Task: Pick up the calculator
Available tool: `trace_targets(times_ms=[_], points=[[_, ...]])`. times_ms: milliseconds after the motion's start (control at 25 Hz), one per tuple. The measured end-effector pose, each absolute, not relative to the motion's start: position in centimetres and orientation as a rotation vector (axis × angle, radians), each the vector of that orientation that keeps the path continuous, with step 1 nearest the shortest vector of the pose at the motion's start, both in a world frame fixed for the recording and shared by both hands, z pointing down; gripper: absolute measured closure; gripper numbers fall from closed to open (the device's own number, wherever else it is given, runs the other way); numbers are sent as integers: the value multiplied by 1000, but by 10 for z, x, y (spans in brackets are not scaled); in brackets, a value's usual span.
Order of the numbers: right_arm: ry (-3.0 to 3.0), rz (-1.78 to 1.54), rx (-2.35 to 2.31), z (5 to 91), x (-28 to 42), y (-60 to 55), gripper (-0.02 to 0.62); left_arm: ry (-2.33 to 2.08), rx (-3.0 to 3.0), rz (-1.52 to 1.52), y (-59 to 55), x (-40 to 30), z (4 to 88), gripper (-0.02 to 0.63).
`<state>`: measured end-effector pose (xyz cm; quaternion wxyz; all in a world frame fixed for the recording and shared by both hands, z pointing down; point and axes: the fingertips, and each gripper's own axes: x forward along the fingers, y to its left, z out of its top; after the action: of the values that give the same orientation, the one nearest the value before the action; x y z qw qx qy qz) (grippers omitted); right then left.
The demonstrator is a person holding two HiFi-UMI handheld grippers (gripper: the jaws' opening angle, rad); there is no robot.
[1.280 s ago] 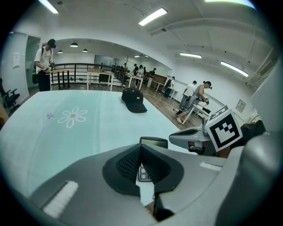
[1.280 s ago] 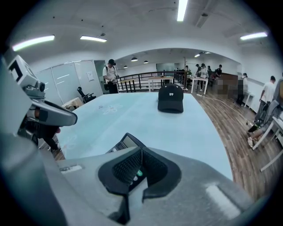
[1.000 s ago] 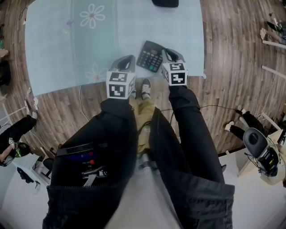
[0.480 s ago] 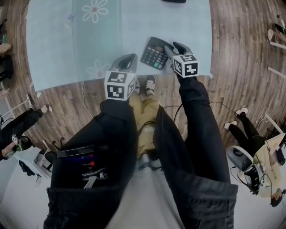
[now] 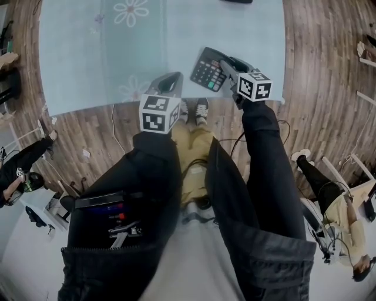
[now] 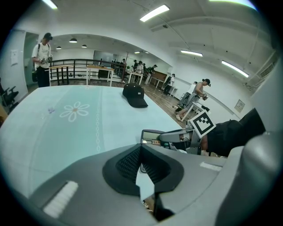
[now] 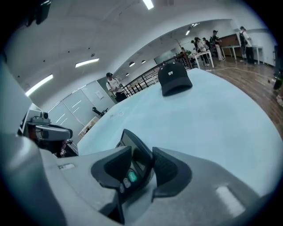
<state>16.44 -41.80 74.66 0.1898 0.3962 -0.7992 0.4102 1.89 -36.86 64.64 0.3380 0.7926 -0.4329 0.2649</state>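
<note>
Both fingers (image 7: 110, 170) of the right gripper (image 7: 141, 170), nearly shut a second ago, are now wide and closing round the calculator (image 7: 135, 152) at the table's (image 5: 88, 59) near right edge, so lifting looks next; the left gripper's (image 6: 140, 154) fingers sit pressed together, empty.

Open workshop hall under bright ceiling lights
Wood-plank floor (image 5: 329, 70) surrounds a tabletop (image 5: 76, 64) draped in pale blue flowered cloth; white walls (image 6: 216, 66), curved white ceiling (image 6: 101, 22) with strip lights (image 6: 152, 12); black railing (image 6: 75, 65) and wooden tables (image 6: 99, 67) far back
</note>
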Motion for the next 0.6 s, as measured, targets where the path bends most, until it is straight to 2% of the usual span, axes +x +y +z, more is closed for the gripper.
trace_targets(times_ms=[320, 600], points=[[-2281, 1194, 1121, 709, 155, -415, 537, -1123, 2099, 653, -372, 28, 631, 604], [-2262, 1247, 1268, 681, 146, -403, 548, -1172, 2118, 595, -370, 19, 609, 604]])
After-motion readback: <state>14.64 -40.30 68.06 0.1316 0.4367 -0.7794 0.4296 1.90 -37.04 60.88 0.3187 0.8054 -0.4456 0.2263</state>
